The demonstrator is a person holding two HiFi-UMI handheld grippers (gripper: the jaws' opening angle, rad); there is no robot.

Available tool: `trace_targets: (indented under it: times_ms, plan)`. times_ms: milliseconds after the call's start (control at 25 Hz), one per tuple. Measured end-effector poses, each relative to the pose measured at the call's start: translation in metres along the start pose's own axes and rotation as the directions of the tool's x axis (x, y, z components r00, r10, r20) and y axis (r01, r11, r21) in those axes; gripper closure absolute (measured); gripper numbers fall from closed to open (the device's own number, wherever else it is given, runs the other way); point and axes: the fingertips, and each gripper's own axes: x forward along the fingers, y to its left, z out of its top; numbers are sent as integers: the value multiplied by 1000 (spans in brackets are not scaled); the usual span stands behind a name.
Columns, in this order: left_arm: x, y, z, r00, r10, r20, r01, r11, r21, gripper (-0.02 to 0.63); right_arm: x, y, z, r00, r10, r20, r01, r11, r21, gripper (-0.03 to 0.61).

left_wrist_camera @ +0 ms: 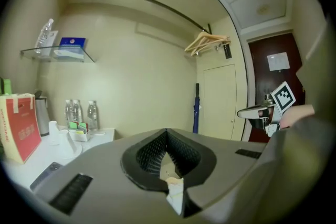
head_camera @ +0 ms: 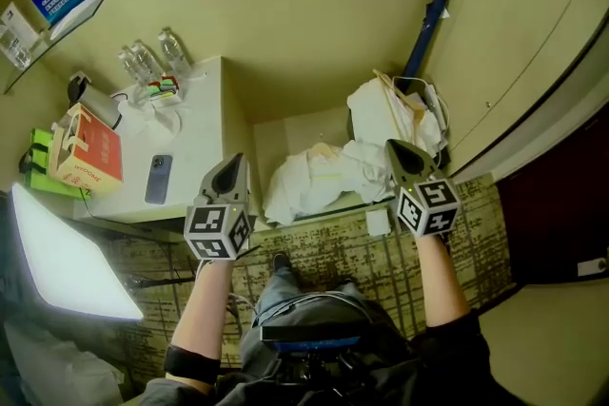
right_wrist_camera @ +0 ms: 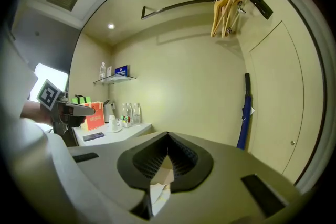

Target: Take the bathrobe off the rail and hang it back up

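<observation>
The white bathrobe (head_camera: 314,174) lies in a crumpled heap on a low ledge (head_camera: 285,133) against the wall, with a wooden hanger (head_camera: 400,95) poking out of its right side. High on the wall runs the dark rail (left_wrist_camera: 173,8), where empty wooden hangers (left_wrist_camera: 207,42) hang at the right end. The rail (right_wrist_camera: 178,6) and hangers (right_wrist_camera: 228,10) also show in the right gripper view. My left gripper (head_camera: 231,168) and right gripper (head_camera: 402,152) are held up above the heap, both shut. No cloth hangs from either one. Each points at the wall below the rail.
A white table (head_camera: 195,147) at the left carries water bottles (head_camera: 152,62), a phone (head_camera: 158,179) and a red box (head_camera: 88,152). A blue umbrella (head_camera: 428,14) leans in the corner by a cream door (head_camera: 514,43). A glass shelf (left_wrist_camera: 58,52) hangs above the table.
</observation>
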Motion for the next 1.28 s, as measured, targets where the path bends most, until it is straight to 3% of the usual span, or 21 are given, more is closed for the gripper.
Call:
trace_targets:
  times_ms: [240, 600, 1280]
  plan:
    - [-20, 3, -7, 1000, 19, 2, -19, 999, -50, 612, -17, -2, -12, 1000, -20, -7, 20, 1000, 16, 557]
    - [-15, -9, -14, 1000, -21, 8, 22, 992, -126, 612, -23, -8, -16, 1000, -19, -15, 19, 1000, 16, 557]
    - [24, -18, -39, 991, -103, -84, 96, 992, -82, 612, 2, -6, -41, 998, -23, -65, 26, 999, 41, 557]
